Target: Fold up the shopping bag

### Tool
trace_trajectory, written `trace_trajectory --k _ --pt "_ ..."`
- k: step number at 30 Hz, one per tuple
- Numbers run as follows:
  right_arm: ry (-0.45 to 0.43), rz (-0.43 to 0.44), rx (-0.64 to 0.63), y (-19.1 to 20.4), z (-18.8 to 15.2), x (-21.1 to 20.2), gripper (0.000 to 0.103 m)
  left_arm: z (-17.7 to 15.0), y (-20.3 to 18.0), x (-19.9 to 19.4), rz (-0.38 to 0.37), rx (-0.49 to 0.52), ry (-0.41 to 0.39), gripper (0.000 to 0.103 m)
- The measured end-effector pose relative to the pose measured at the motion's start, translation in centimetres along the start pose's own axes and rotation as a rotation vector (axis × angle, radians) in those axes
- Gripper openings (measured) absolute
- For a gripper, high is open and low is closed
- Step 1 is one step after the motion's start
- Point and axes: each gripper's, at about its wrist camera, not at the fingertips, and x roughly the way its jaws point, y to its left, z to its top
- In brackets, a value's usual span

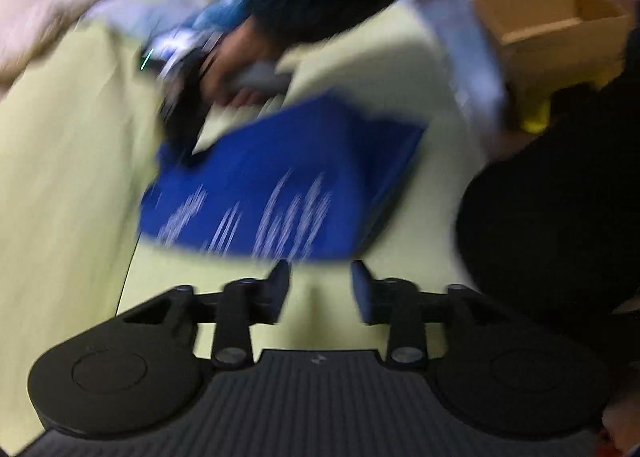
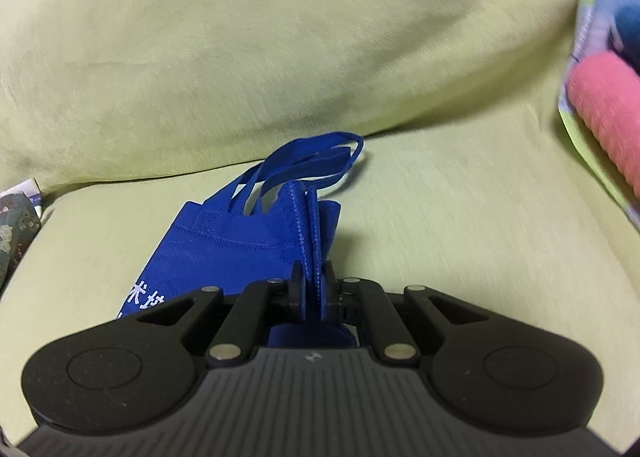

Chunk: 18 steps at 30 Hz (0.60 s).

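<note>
A blue shopping bag (image 1: pixel 280 185) with white print lies on a pale green sheet (image 1: pixel 68 185); the left wrist view is blurred by motion. My left gripper (image 1: pixel 320 277) hovers open just short of the bag's near edge, with nothing between its fingers. In the same view a hand holds my right gripper (image 1: pixel 184 141) at the bag's far left corner. In the right wrist view my right gripper (image 2: pixel 314 277) is shut on a folded edge of the blue bag (image 2: pixel 240 241). The bag's handles (image 2: pixel 312 161) loop out ahead on the sheet.
A brown cardboard box (image 1: pixel 548 9) sits at the upper right, beside a dark-clothed person (image 1: pixel 560 197). A big green cushion (image 2: pixel 280 49) rises behind the bag. A pink roll (image 2: pixel 608 113) lies at the right edge, and a dark object (image 2: pixel 16 233) at the left.
</note>
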Motion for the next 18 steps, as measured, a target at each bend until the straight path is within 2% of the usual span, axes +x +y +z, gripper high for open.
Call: trace_trajectory --k 2,4,5,6,7,12,14,18 --pt "0.008 -0.006 -0.010 0.0 -0.2 0.1 0.005 0.6 0.2 0.4 -0.048 -0.036 -0.037 0.047" --pt "0.016 -0.012 -0.019 -0.2 -0.5 0.2 0.005 0.9 0.9 1.0 -0.099 -0.090 -0.042 0.043" --pt "0.020 -0.015 -0.023 -0.4 -0.7 0.2 0.005 0.9 1.7 1.6 -0.135 -0.140 -0.027 0.038" --pt "0.025 -0.016 -0.025 -0.5 -1.0 0.3 0.006 1.0 2.7 2.1 -0.175 -0.203 -0.006 0.024" --pt "0.028 -0.016 -0.028 -0.7 -1.3 0.4 0.006 1.1 3.8 2.9 -0.209 -0.265 0.018 0.019" --pt "0.009 -0.021 -0.062 -0.7 -2.2 0.4 0.007 -0.2 9.2 7.3 -0.378 -0.594 0.149 0.016" --pt "0.009 -0.032 -0.088 -0.5 -2.2 0.5 0.011 -0.6 10.7 8.6 -0.425 -0.671 0.184 0.019" --pt "-0.029 -0.072 -0.149 -0.3 -2.4 -0.9 0.035 -0.9 11.9 10.0 -0.467 -0.748 0.235 0.021"
